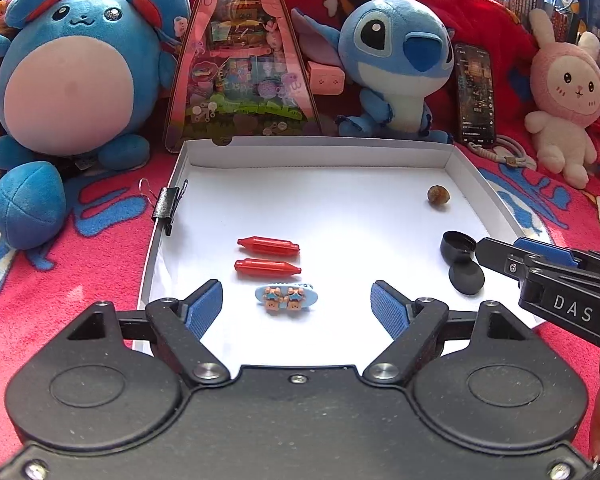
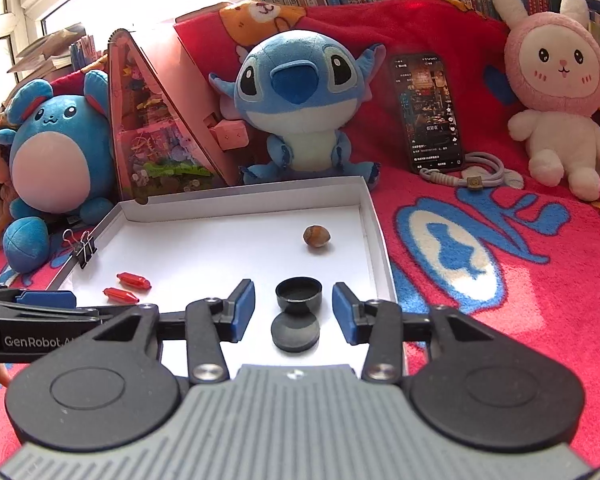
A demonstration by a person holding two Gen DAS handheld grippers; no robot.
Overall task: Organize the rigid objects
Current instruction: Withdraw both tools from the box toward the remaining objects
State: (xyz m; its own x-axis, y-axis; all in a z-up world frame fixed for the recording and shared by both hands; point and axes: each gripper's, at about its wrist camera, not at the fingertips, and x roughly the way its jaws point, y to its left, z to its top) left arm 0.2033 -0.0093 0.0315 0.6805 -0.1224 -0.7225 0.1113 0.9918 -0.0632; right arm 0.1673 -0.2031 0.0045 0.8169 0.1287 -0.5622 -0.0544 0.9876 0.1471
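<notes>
Shallow white cardboard box lid [image 1: 456, 156] lies on a red fleece blanket [image 2: 500, 280] as sorting tray; a black metal binder clip [image 1: 168, 204] grips its left wall. Left gripper [image 1: 298, 304], jaws wide and empty, hovers near the pale blue hair clip with two small bear figures [image 1: 286, 296], beyond which lie two glossy red plastic spindle-shaped capsules [image 1: 268, 256]. Right gripper [image 2: 294, 312], jaws apart and touching nothing, straddles the small round black plastic pot [image 2: 299, 294] and its flat lid [image 2: 295, 332], likely lining up a grasp; a brown nut [image 2: 317, 236] sits far right.
</notes>
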